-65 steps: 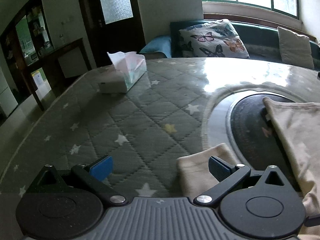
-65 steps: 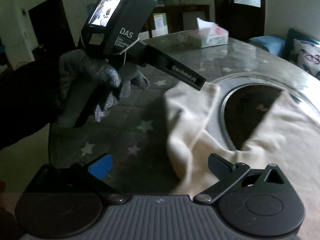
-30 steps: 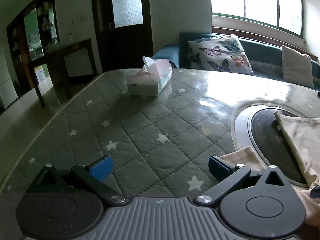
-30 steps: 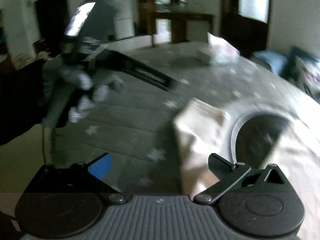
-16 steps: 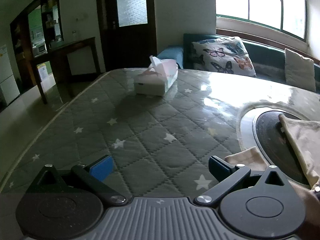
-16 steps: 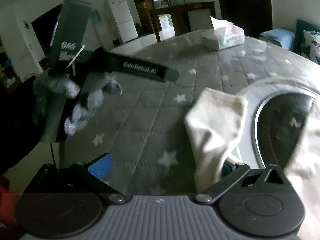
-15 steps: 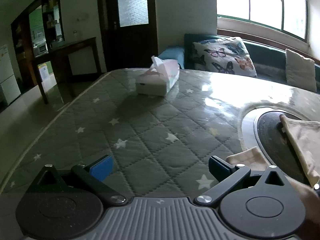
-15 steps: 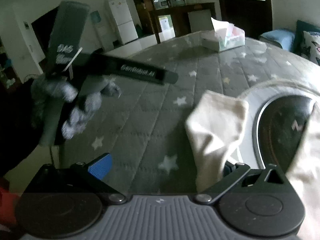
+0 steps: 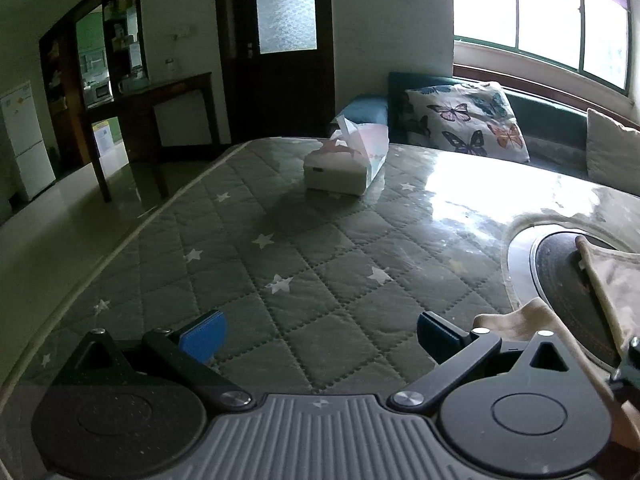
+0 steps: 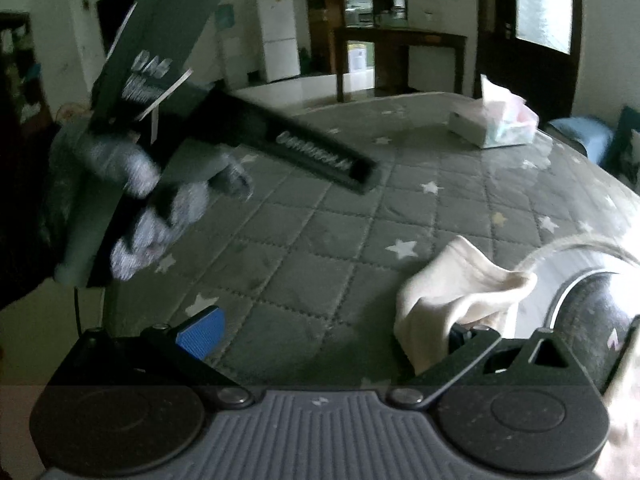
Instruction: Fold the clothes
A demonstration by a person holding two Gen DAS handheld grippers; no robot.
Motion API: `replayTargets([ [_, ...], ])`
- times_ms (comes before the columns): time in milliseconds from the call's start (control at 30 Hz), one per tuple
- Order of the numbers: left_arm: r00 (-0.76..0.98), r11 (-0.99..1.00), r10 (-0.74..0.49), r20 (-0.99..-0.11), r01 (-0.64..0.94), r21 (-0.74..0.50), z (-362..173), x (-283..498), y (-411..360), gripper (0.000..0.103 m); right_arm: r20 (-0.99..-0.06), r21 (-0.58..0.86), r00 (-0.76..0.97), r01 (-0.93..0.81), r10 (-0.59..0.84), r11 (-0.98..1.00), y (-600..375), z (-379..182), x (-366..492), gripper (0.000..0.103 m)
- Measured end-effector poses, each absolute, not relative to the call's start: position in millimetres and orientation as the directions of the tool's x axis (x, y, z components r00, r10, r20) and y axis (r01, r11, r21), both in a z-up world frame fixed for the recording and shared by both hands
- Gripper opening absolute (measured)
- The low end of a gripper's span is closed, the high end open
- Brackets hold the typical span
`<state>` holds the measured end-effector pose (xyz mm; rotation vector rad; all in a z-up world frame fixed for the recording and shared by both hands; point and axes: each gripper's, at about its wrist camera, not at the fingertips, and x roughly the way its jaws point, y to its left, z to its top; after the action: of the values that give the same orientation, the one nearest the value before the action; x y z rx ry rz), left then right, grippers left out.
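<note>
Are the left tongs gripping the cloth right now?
No, the left tongs are open over bare quilted table, with the cloth off to their right.

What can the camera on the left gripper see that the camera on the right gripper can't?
Only the left wrist view shows the bright window, the butterfly-print cushion and the plain cream cushion.

Only the right wrist view shows the grey-gloved hand holding the left gripper, seen from the side.

Both show the green quilted star-print tablecloth, the white tissue box, the cream cloth garment, the round dark plate set in the table and the white fridge.
</note>
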<state>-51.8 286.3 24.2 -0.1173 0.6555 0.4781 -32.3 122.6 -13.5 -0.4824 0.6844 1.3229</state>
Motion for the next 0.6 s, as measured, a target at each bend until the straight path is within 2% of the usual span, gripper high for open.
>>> replayTargets([
  [233, 0.7, 0.893, 0.367, -0.613, -0.45, 0.019, 26.3, -52.1, 282.2, 0.103, -0.726, -0.165, 0.192, -0.981, 0.661, 0.103, 125.1, -23.1, -67.3, 0.103],
  [600, 0.73, 0.919, 0.33, -0.599, -0.394, 0.026, 35.7, -50.6, 266.9, 0.103, -0.699, -0.271, 0.245, -0.96, 0.672, 0.069, 128.0, -21.7, -83.6, 0.103],
])
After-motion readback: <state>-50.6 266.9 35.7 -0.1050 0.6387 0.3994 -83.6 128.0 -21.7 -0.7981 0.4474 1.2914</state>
